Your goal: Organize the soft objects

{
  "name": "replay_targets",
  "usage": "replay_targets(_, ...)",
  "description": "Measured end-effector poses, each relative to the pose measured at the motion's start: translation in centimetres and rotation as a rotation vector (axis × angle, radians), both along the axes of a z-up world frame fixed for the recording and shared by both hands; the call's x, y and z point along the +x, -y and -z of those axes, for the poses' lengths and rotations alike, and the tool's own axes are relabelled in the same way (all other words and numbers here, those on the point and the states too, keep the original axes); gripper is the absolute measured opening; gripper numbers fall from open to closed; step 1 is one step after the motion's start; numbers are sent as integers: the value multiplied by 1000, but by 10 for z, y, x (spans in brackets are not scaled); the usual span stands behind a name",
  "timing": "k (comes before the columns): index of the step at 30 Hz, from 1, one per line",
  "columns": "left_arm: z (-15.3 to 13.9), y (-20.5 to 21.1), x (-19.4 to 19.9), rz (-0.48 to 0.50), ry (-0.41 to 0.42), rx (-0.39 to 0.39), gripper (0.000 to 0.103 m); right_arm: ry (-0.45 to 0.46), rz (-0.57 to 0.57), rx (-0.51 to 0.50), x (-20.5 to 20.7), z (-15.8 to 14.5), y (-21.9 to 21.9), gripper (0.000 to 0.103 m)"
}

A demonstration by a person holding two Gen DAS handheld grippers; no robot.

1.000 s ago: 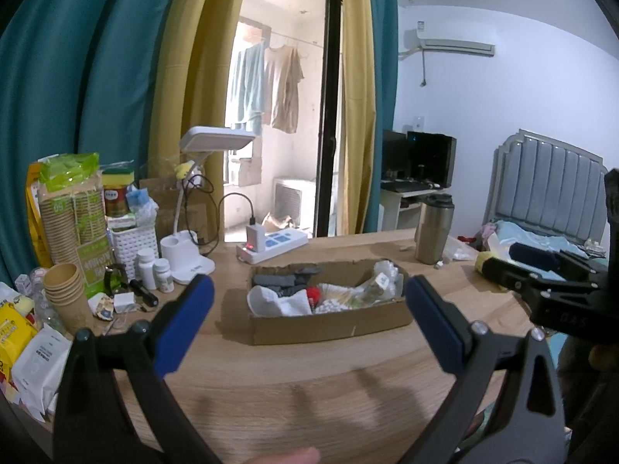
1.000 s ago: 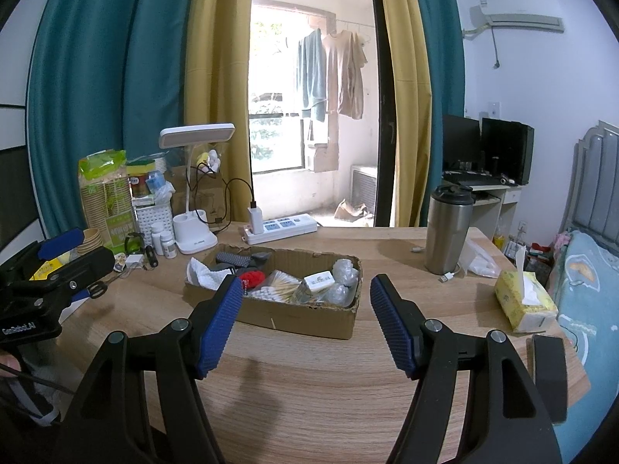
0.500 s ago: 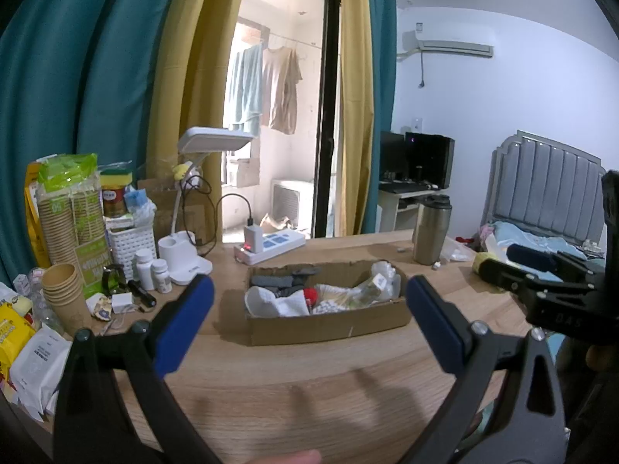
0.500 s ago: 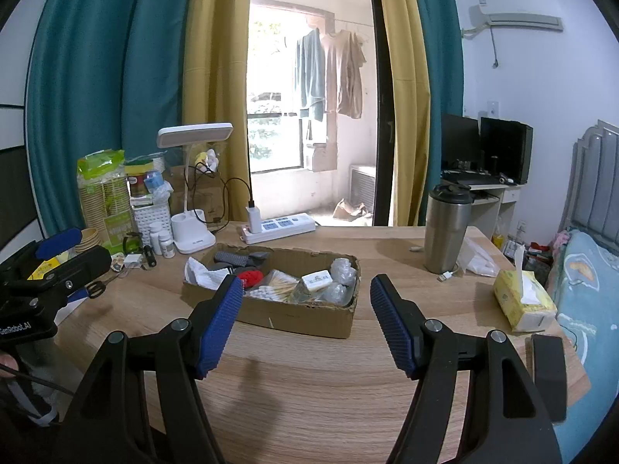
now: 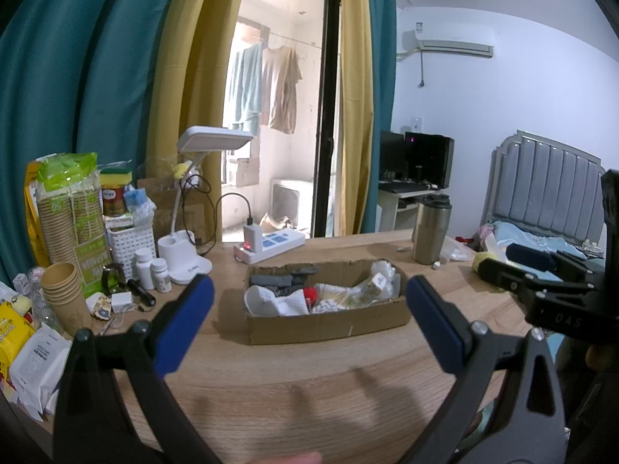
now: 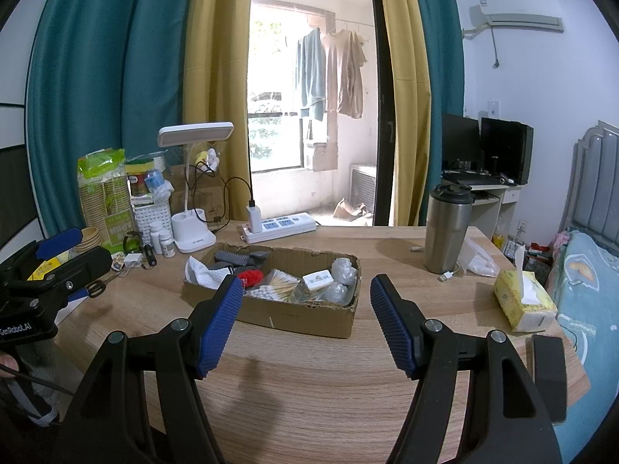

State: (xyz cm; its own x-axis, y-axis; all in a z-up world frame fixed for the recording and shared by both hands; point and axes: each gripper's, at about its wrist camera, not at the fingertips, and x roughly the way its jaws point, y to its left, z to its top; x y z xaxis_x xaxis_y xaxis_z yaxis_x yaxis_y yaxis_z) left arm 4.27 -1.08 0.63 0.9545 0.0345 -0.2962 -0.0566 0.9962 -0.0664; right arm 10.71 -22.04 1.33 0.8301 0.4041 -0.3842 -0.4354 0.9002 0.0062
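Observation:
A shallow cardboard box (image 5: 329, 326) (image 6: 309, 319) lies in the middle of the wooden table. It holds a white cloth (image 5: 288, 305) (image 6: 201, 272), a grey knitted piece (image 5: 271, 281) (image 6: 232, 258), a red soft item (image 5: 309, 293) (image 6: 250, 276), cotton swabs (image 6: 267, 290) and clear plastic wrap (image 6: 342, 270). My left gripper (image 5: 309, 321) is open and empty, held above the table short of the box. My right gripper (image 6: 305, 321) is open and empty, also short of the box. Each gripper shows at the edge of the other's view.
A steel tumbler (image 6: 447, 228), a yellow tissue pack (image 6: 522, 301) and a black block (image 6: 547, 359) stand on the right. A desk lamp (image 5: 185, 255), power strip (image 5: 271, 245), pill bottles (image 5: 151, 274), paper cups (image 5: 62, 294) and packets crowd the left. A bed lies to the right.
Both grippers have drawn back slightly from the box and stay open. Nothing on the table has moved.

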Motion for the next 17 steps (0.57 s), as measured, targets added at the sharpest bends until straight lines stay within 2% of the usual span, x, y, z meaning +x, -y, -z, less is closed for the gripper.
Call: replay_targets(17, 3, 9, 2, 21, -8, 6, 100, -1, -2, 0, 1, 0, 0, 72)
